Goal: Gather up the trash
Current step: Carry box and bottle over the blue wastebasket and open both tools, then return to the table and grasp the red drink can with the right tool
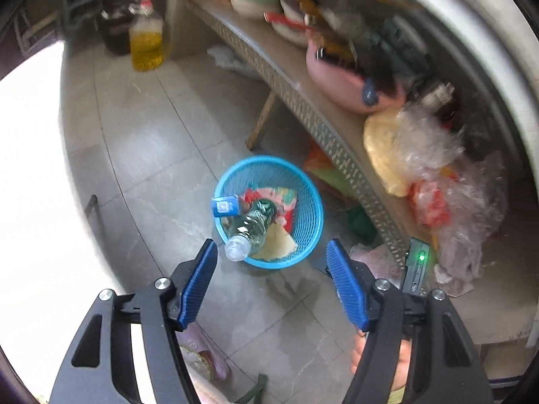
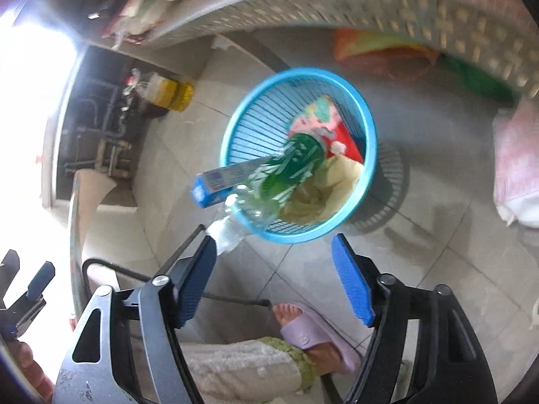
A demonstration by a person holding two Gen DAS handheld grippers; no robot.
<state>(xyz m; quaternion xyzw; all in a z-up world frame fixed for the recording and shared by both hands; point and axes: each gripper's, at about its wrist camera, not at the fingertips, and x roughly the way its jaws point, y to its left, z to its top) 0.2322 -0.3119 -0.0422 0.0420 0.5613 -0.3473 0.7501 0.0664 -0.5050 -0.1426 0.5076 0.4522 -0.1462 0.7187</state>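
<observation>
A blue mesh basket [image 1: 313, 198] [image 2: 370, 128] stands on the tiled floor beside a low table. In it lie a clear plastic bottle [image 1: 249, 225] [image 2: 289, 168] with a green label, its neck sticking out over the near rim, a blue box [image 1: 225, 206] [image 2: 215, 185], colourful wrappers and yellowish paper. My left gripper [image 1: 271, 249] hovers above the basket's near rim, open, with nothing between its blue pads. My right gripper [image 2: 273, 240] hangs over the same near rim, also open and empty; the bottle's neck lies just beyond its left fingertip.
The low table with a woven edge [image 1: 303, 101] [image 2: 337, 3] carries bowls, bags and a pink cushion. A yellow oil jug [image 1: 146, 43] [image 2: 168, 92] stands at the back. A person's foot in a lilac slipper [image 2: 313, 333] is near the basket. Bags lie under the table.
</observation>
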